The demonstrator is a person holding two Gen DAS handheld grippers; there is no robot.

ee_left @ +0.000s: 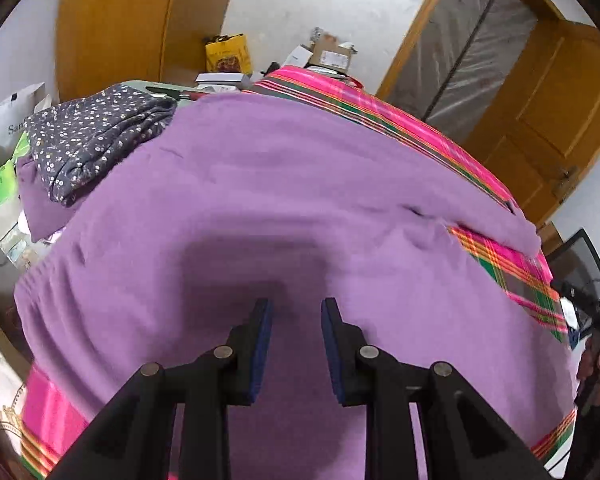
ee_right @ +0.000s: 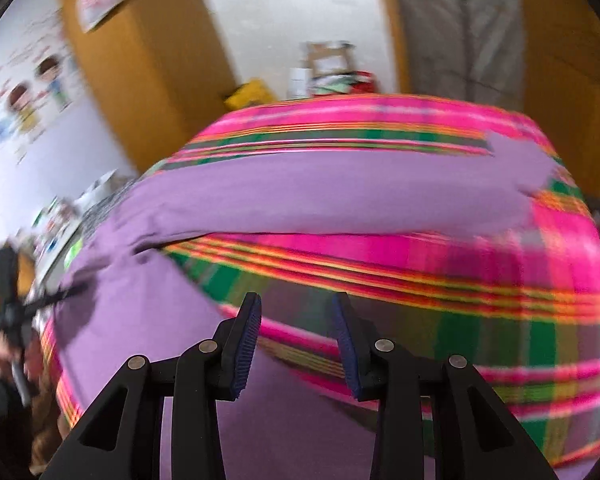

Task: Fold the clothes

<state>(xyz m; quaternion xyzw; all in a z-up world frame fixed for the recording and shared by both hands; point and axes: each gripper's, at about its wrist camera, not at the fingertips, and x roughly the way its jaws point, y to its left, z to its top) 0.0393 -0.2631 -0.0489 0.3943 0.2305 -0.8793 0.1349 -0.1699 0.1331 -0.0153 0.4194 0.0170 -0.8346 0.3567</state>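
A purple garment (ee_left: 284, 184) lies spread wide over a bright pink, green and orange plaid cloth (ee_left: 512, 276) that covers the bench, and the plaid shows along the far edge and at the near corners. In the left wrist view the left tool (ee_left: 296, 308) hangs over the middle of the purple fabric with its two blue-padded fingers (ee_left: 262, 344) spread apart and nothing pinched between them; its shadow falls on the cloth just ahead. A folded dark piece with small white flowers (ee_left: 96, 140) rests on the far left part of the purple garment. Beyond the bench stand a yellow bag (ee_left: 228, 54), some cardboard boxes (ee_left: 332, 56) and wooden doors (ee_left: 556, 104). The right wrist view is blurred. There the right tool (ee_right: 296, 304) hovers over the line where the purple fabric (ee_right: 148, 312) meets the plaid (ee_right: 500, 292), its fingers (ee_right: 246, 344) likewise spread with nothing gripped. A long band of the purple garment runs across the far part of the bench, with a strip of plaid showing between it and the nearer purple area. At the left edge of this view the other tool's black frame (ee_right: 12, 312) is visible, held in a hand.
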